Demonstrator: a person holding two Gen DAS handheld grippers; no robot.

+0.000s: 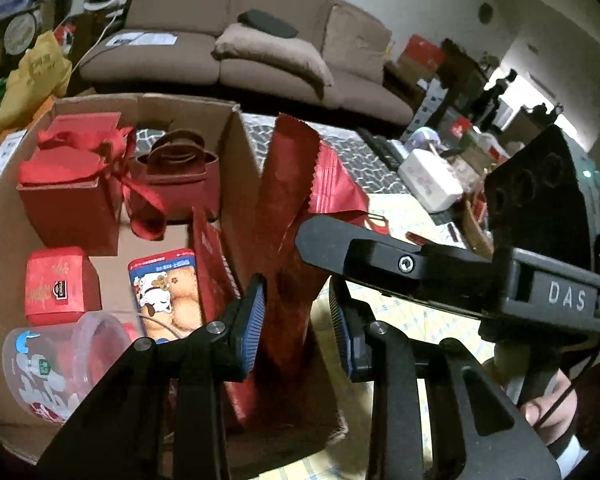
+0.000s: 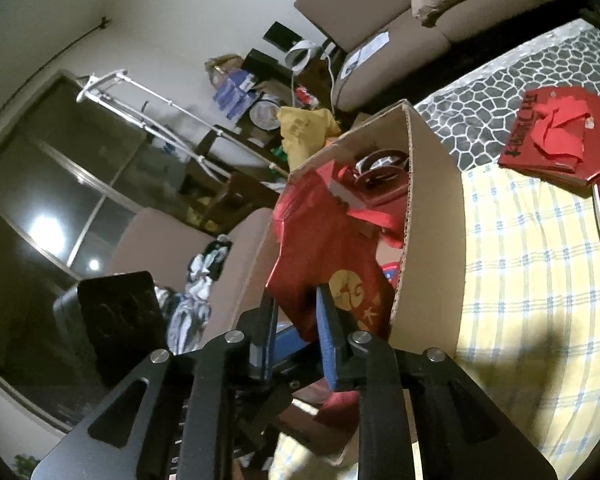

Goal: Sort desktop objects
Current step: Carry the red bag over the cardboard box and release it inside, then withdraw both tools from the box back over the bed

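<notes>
A tall red foil bag (image 1: 288,208) stands upright over the near wall of an open cardboard box (image 1: 236,152). My left gripper (image 1: 298,328) has its blue pads pressed on the bag's lower part. In the left wrist view, one finger (image 1: 340,240) of the right gripper reaches in from the right at the bag's middle. In the right wrist view, the bag (image 2: 320,248), printed with a gold circle, hangs between the pads of my right gripper (image 2: 298,340). A gap shows beside its left pad. The box (image 2: 432,240) lies just behind the bag.
Inside the box lie a ribboned red gift box (image 1: 68,196), a dark red handbag-shaped box (image 1: 176,172), a small red carton (image 1: 60,284), a cartoon snack packet (image 1: 168,292) and a clear jar (image 1: 56,364). Red packets (image 2: 552,136) rest on the checked cloth (image 2: 520,280). A white box (image 1: 432,180) sits far right.
</notes>
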